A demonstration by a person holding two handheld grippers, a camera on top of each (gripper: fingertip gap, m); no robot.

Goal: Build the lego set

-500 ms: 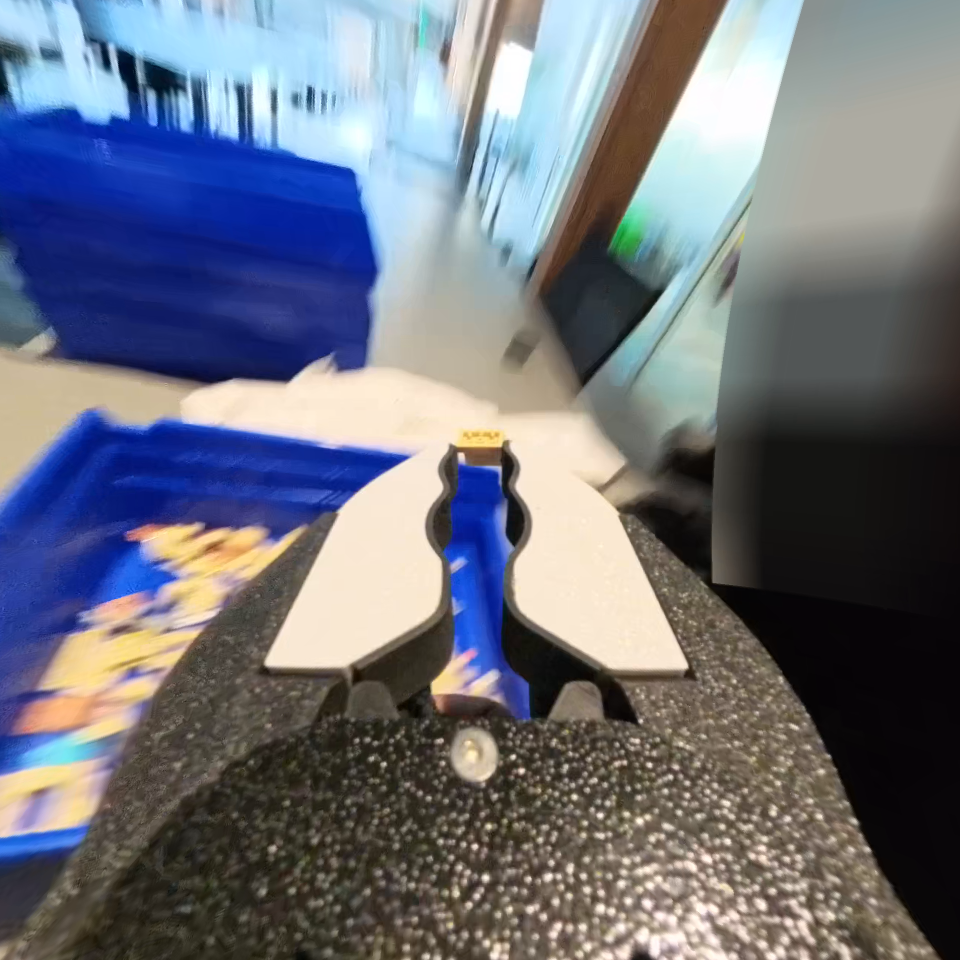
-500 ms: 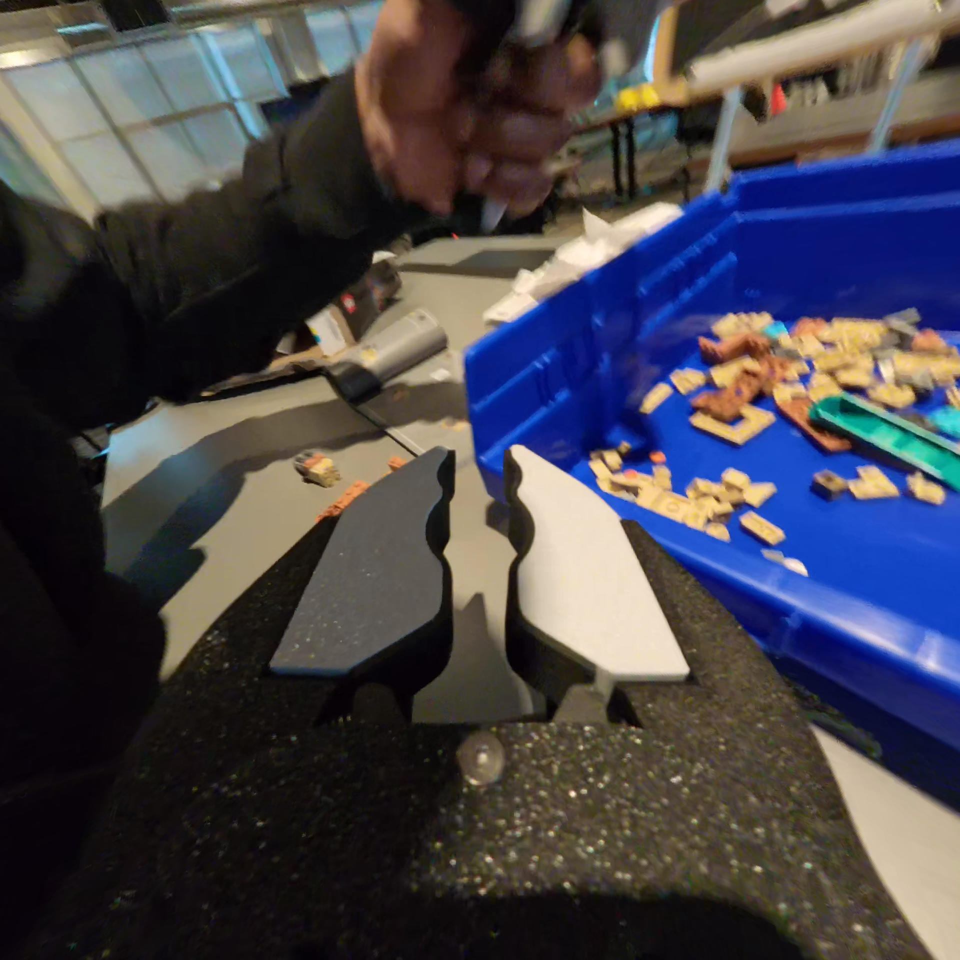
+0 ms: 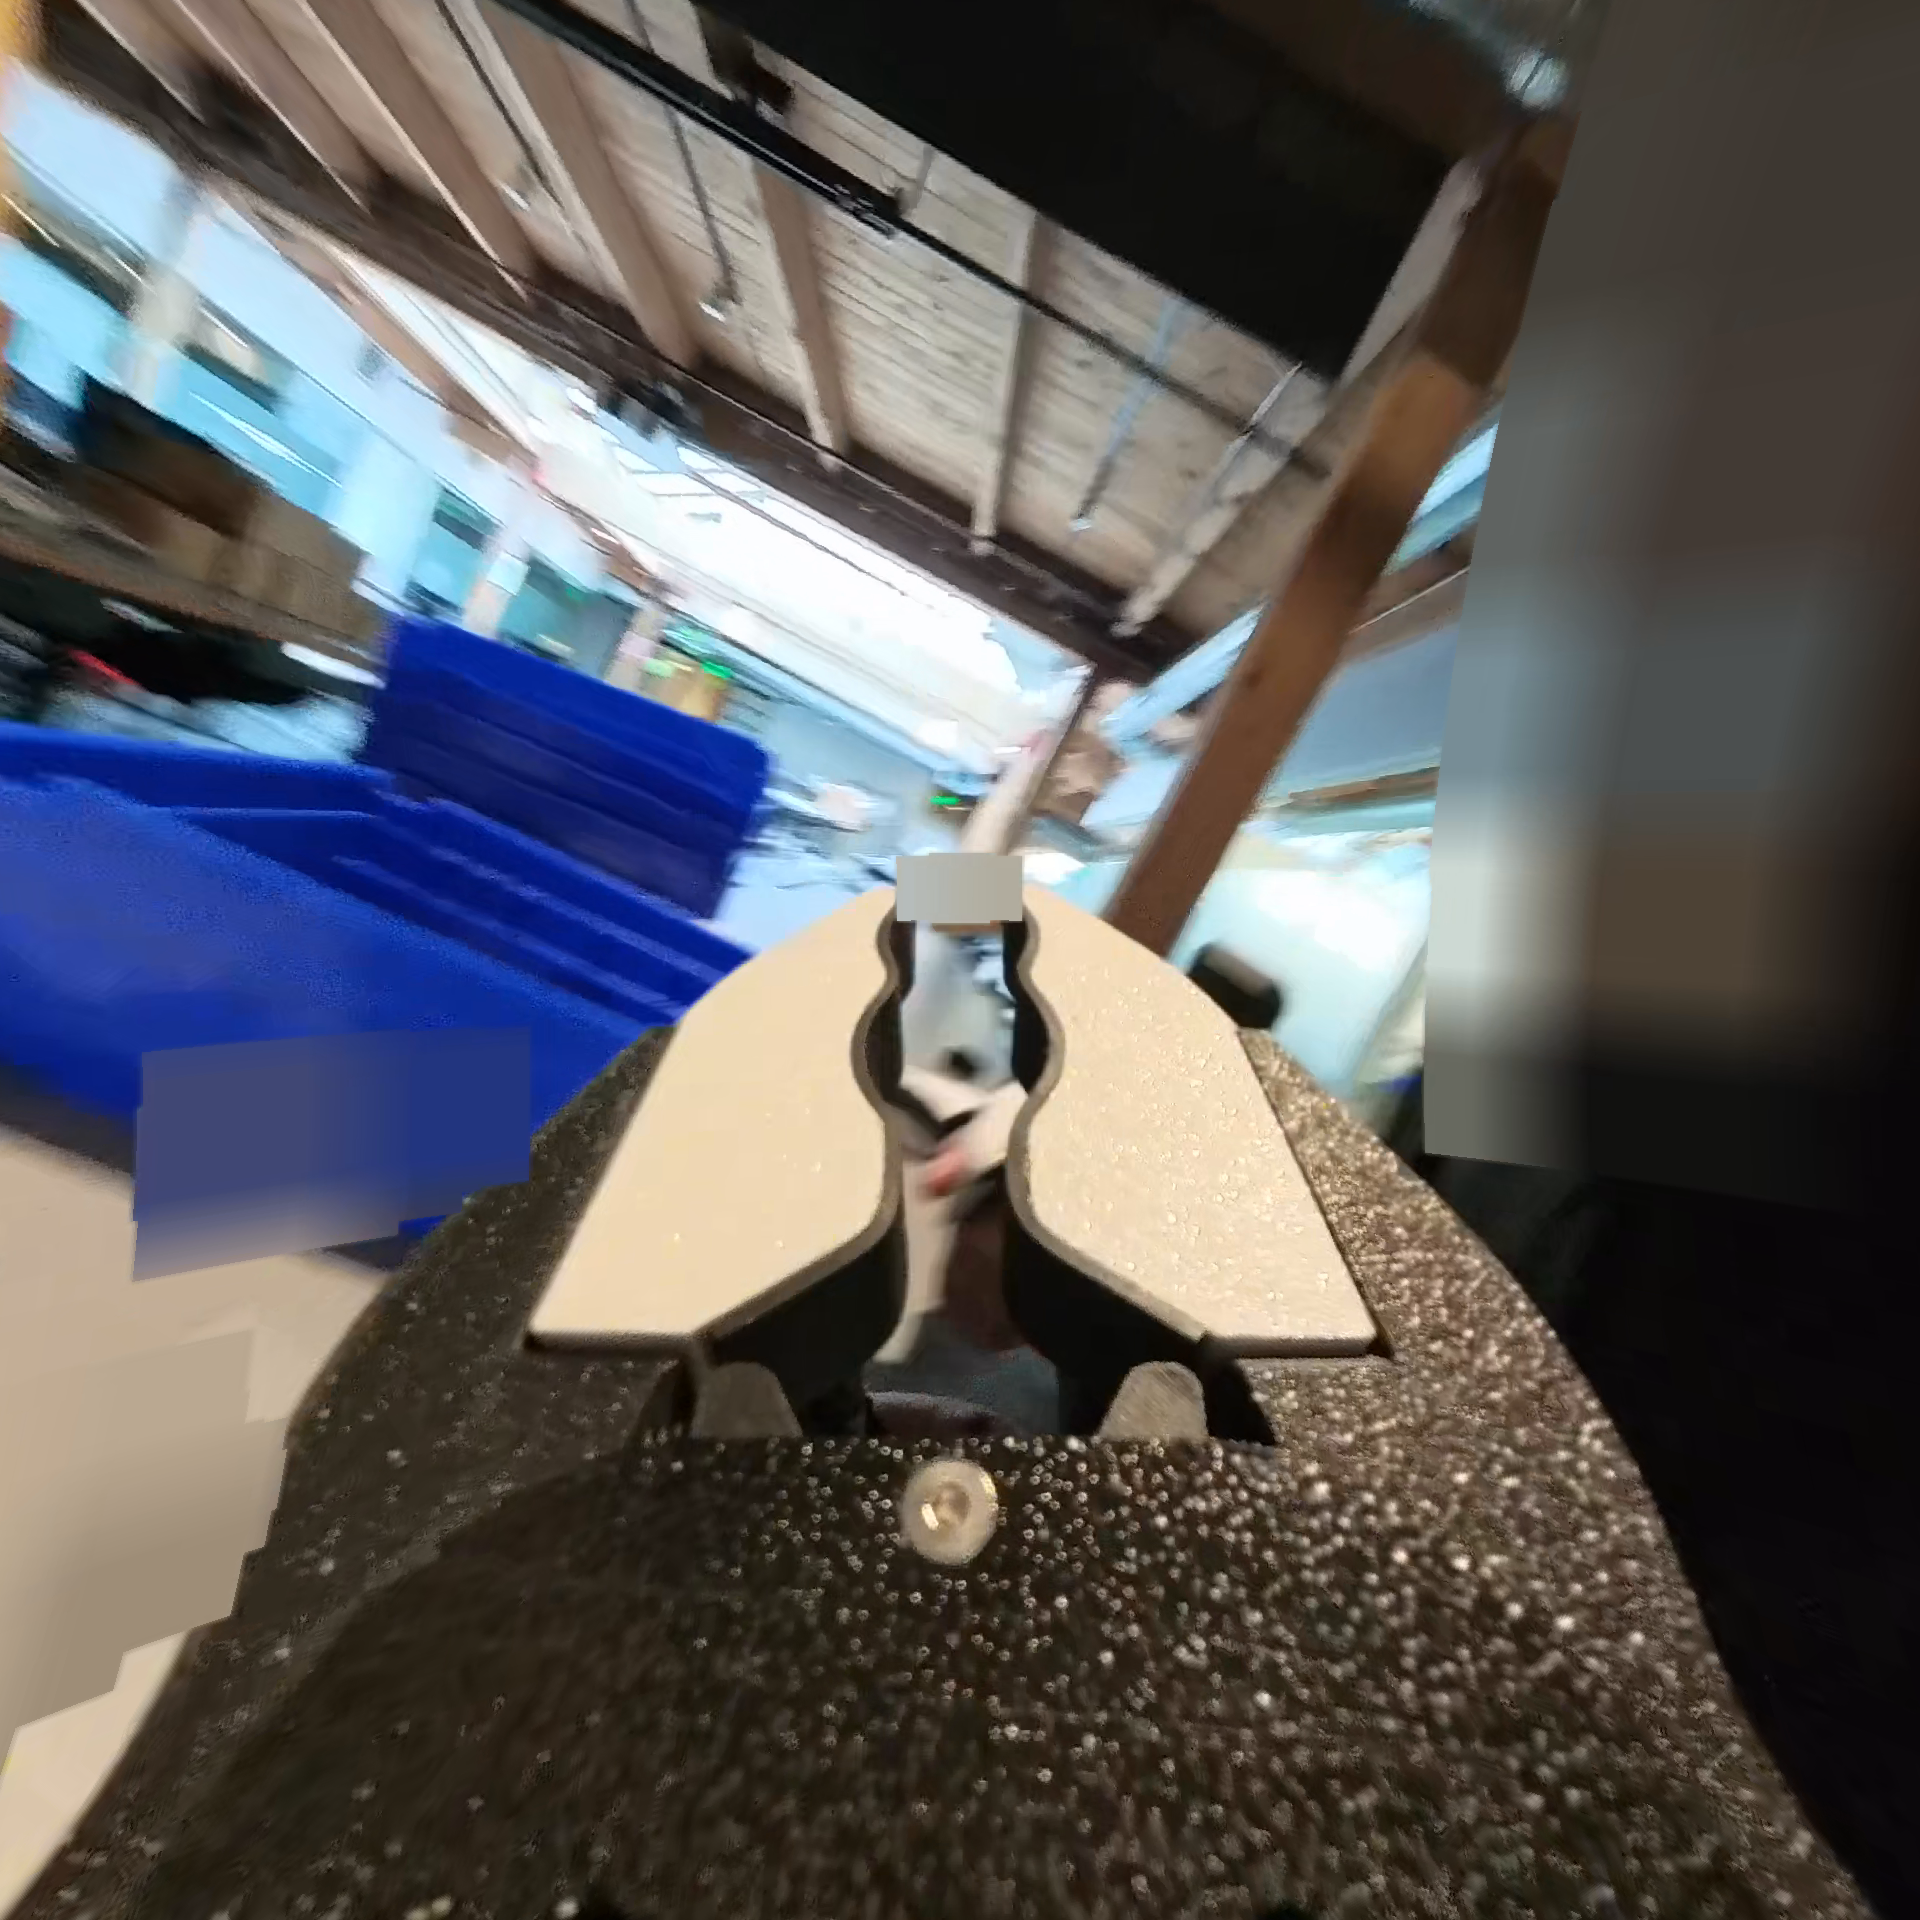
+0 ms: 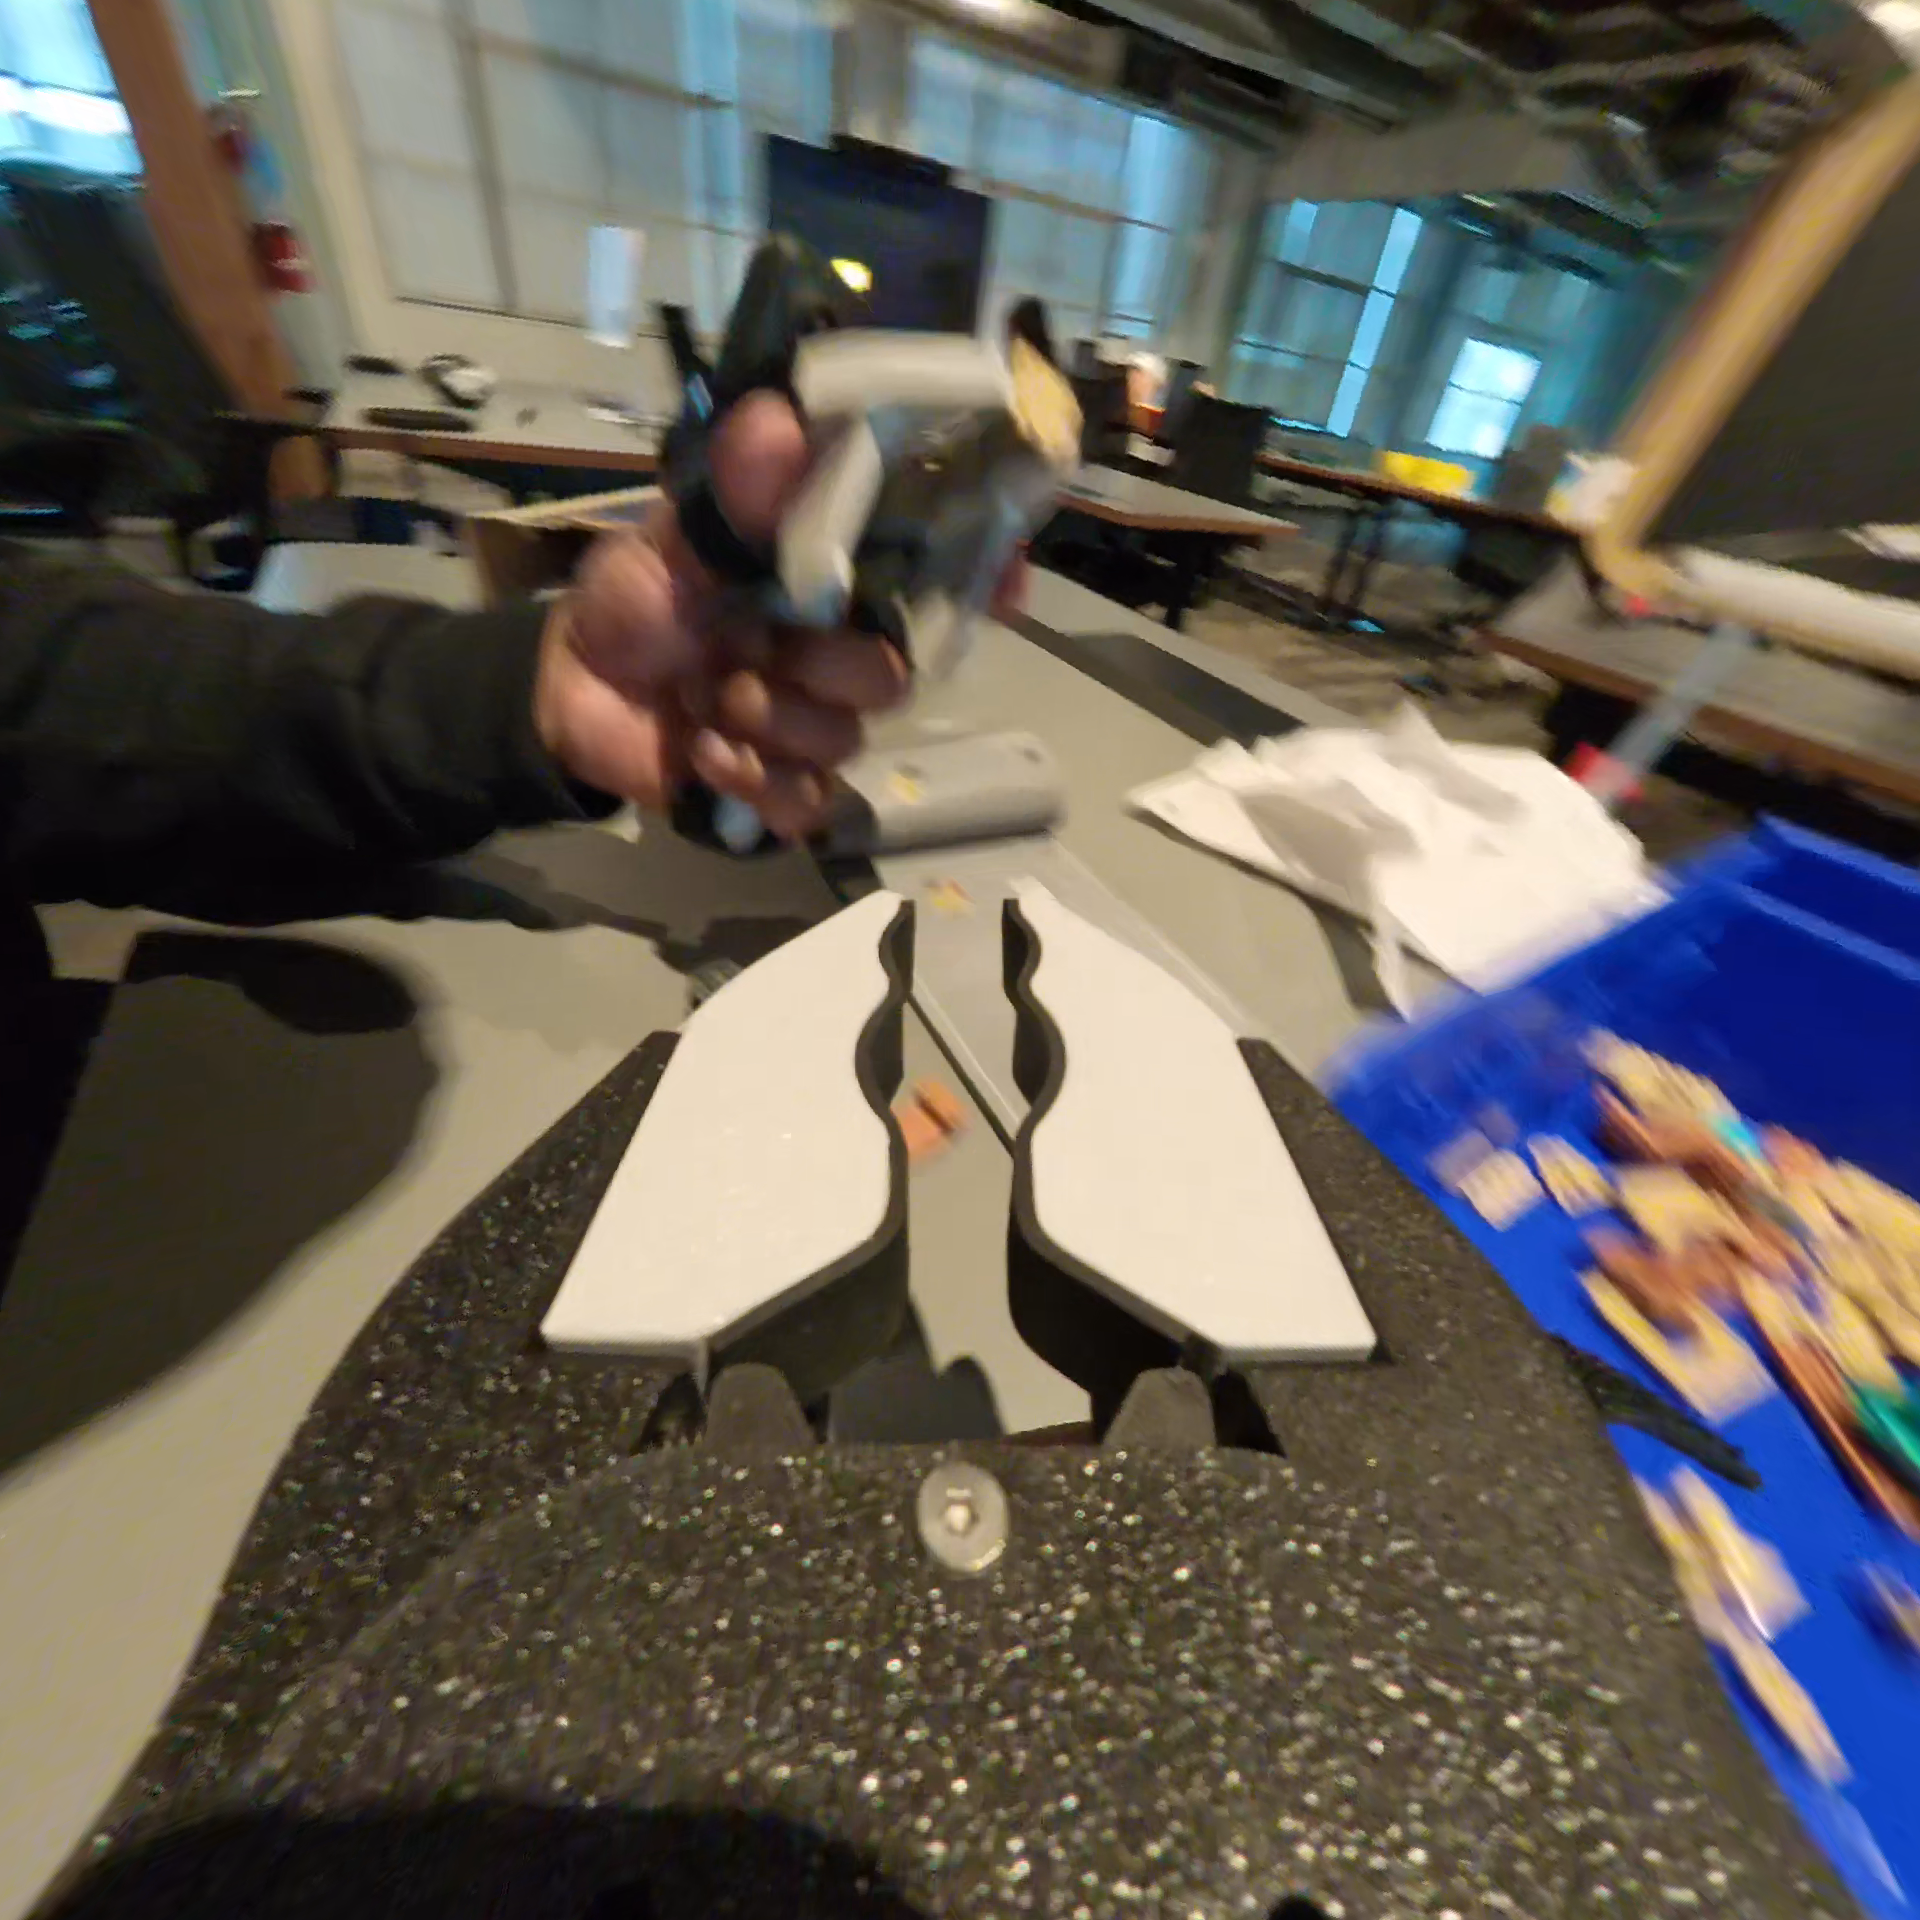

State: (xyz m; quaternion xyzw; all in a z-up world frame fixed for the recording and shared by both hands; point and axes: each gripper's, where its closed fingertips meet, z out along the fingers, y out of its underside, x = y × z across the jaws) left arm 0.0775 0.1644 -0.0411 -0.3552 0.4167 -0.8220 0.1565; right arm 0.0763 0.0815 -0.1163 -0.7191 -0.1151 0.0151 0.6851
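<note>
Left gripper (image 3: 958,920) held high, jaws pinched on what looks like a small tan lego plate (image 4: 1042,400); right gripper (image 4: 958,920) jaws apart and empty above the table (image 4: 312,1195).
The plate should be light, stiff and slick, best nipped by its edges. Only the right wrist view shows it, along with the blue bin (image 4: 1714,992) of loose pieces (image 4: 1683,1195).
</note>
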